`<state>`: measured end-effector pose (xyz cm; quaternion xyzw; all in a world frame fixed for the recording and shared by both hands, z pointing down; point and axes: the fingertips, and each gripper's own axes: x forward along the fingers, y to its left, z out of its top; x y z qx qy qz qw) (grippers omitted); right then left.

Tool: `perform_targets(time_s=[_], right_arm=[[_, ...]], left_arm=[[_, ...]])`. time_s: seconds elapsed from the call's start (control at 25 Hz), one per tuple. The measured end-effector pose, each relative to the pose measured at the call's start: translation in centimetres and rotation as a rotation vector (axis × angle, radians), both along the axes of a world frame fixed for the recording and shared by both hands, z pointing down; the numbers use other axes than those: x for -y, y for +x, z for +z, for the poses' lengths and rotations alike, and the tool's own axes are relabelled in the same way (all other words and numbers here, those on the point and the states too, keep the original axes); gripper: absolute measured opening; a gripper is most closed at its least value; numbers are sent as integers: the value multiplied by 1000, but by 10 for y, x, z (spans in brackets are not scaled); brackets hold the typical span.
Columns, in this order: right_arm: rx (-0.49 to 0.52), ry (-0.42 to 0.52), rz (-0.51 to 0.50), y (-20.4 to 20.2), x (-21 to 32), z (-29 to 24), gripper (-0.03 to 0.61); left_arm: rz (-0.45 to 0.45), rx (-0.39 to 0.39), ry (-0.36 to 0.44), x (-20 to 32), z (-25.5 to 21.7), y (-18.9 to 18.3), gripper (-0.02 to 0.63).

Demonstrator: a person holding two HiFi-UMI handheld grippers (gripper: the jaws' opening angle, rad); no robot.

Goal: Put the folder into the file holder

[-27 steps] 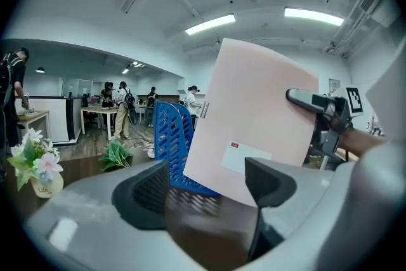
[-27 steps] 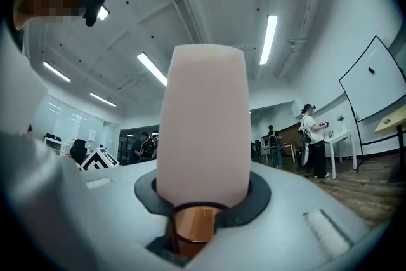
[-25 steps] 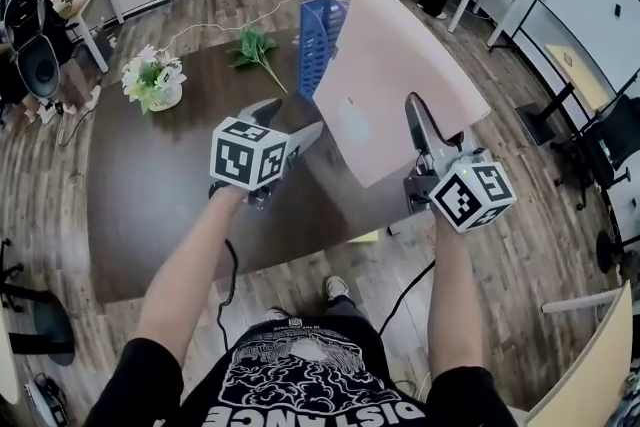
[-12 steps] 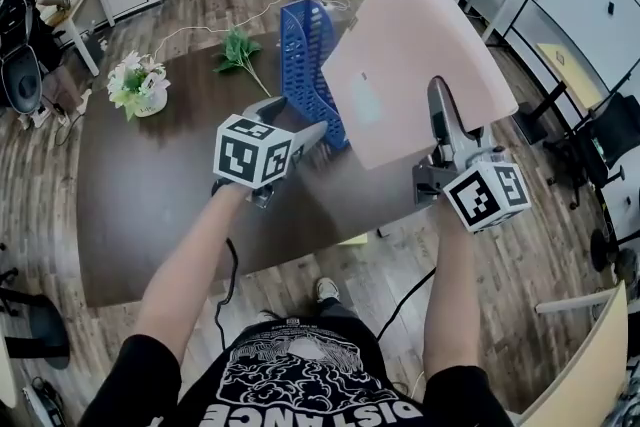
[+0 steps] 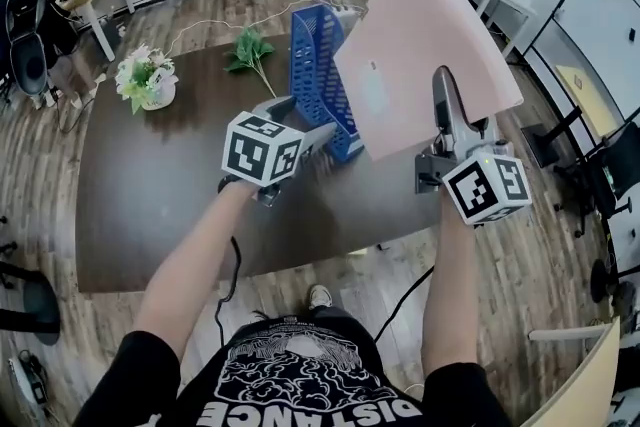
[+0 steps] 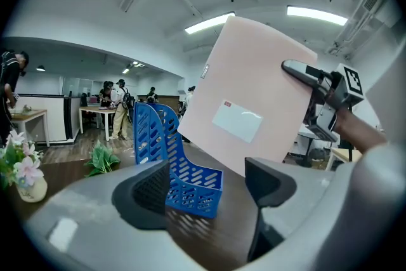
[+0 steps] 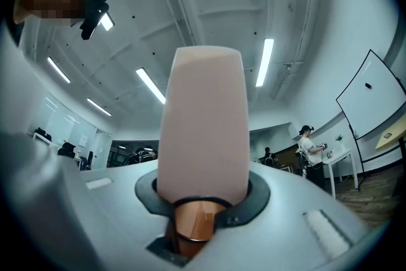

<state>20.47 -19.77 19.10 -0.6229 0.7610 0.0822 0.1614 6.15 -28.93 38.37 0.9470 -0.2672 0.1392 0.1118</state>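
A pale pink folder point(image 5: 425, 45) with a white label hangs tilted in the air, right of a blue perforated file holder point(image 5: 318, 75) that stands on the dark table point(image 5: 160, 185). My right gripper point(image 5: 445, 110) is shut on the folder's lower edge; in the right gripper view the folder point(image 7: 202, 124) rises straight up between the jaws. My left gripper point(image 5: 315, 137) hovers open near the holder's front end with nothing between its jaws. In the left gripper view the holder point(image 6: 174, 162) is just ahead and the folder point(image 6: 254, 111) is behind it to the right.
A vase of white flowers point(image 5: 148, 78) and a loose green sprig point(image 5: 250, 53) lie on the table's far left. Desks, chairs and people stand beyond the table. A whiteboard point(image 5: 590, 10) is at the right.
The folder in my right gripper has risen and shifted right, uncovering the blue holder. My left gripper moved slightly toward the holder.
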Motion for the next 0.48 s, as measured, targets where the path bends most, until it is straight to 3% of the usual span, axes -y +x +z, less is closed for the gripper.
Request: perform_targets(time_s=[0.48], right_arm=[[-45, 29, -106, -8, 50, -5, 106]], left_arm=[[-101, 11, -8, 32, 10, -7, 383]])
